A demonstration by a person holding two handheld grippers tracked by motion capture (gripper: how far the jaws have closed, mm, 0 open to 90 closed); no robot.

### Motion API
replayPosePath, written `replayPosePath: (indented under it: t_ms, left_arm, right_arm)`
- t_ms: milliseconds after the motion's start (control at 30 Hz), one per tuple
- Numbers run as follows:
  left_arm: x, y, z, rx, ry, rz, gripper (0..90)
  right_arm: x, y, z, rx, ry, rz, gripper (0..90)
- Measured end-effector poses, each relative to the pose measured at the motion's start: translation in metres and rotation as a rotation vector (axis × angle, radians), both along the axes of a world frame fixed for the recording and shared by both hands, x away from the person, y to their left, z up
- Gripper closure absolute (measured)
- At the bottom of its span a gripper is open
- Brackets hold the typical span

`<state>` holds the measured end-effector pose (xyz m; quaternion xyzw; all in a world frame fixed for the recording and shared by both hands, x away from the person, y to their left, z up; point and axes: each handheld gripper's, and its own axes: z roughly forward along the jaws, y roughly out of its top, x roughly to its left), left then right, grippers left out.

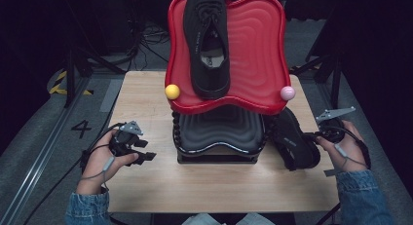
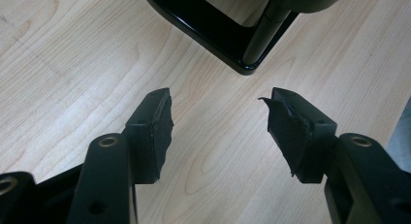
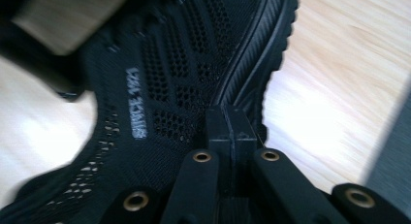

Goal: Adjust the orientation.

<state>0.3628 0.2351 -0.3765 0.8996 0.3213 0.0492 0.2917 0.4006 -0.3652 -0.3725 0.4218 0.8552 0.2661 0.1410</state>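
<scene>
We see the right gripper (image 1: pixel 311 135) with its jaws pressed together on the side of a black shoe (image 1: pixel 293 140), pinching the mesh upper near the edge where it meets the ribbed sole. In the right gripper view the two jaws stand flush against each other with the shoe (image 3: pixel 165 78) spreading up and to the left of them (a strip of pale lettering runs along its knit collar). This shoe lies on the wooden table (image 1: pixel 146 103) just right of the black lower tray (image 1: pixel 219 132) of a two-tier rack, its toe toward that tray.

A second black shoe (image 1: pixel 208 42) lies lengthwise on the left half of the red upper tray (image 1: pixel 258 54), a glossy plastic shape with wavy concentric ridges. A yellow ball (image 1: pixel 172 91) and a pink ball (image 1: pixel 287 93) cap its front corners.

Our left gripper (image 1: pixel 141 149) hovers over bare table left of the rack, jaws wide apart and holding nothing. In the left gripper view its worn rubber pads (image 2: pixel 160 127) frame pale wood grain, with the rack's black metal foot (image 2: pixel 242 54) beyond.
</scene>
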Motion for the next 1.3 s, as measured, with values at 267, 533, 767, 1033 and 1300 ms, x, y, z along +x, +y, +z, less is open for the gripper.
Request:
replayPosePath:
  t_ms: [267,533,767,1033,1300]
  left_arm:
    - [0.005,-0.005,-0.001,0.003,0.003,-0.009,42.0]
    - [0.007,-0.009,0.0,0.007,0.01,-0.027,40.8]
    - [0.007,-0.011,-0.002,0.005,0.014,-0.027,40.0]
    - [0.008,-0.01,-0.004,0.006,0.021,-0.026,39.8]
    - [0.008,-0.009,-0.004,0.006,0.028,-0.03,39.5]
  right_arm:
    - [-0.004,-0.028,0.024,-0.028,-0.083,-0.075,90.0]
    - [-0.024,-0.028,0.039,-0.029,-0.04,-0.005,75.9]
    - [-0.025,-0.029,0.03,-0.121,0.044,0.05,69.1]
    - [-0.023,-0.016,0.026,-0.113,0.121,0.085,87.7]
    - [-0.049,0.02,0.024,0.011,0.194,0.261,87.5]
